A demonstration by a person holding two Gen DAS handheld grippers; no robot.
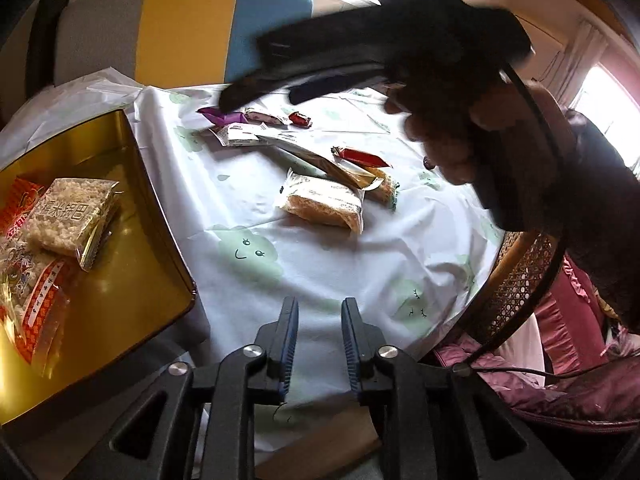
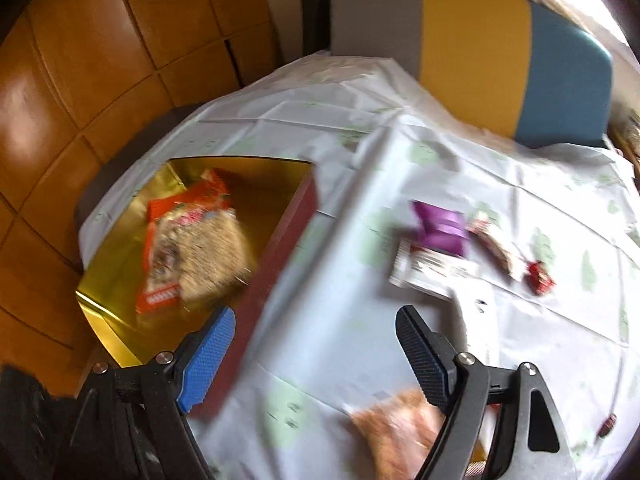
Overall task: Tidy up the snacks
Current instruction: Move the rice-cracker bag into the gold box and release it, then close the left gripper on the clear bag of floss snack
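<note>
The left gripper (image 1: pixel 319 312) hangs over the surface (image 1: pixel 320 264), its jaws a little apart, grasping nothing. The right gripper (image 2: pixel 316 324) is released wide and empty, above the cloth beside the gold box (image 1: pixel 132 240). Two snack packs (image 1: pixel 60 216) lie in the box. Farther, more snacks (image 1: pixel 324 204) lie loose on the surface.
</note>
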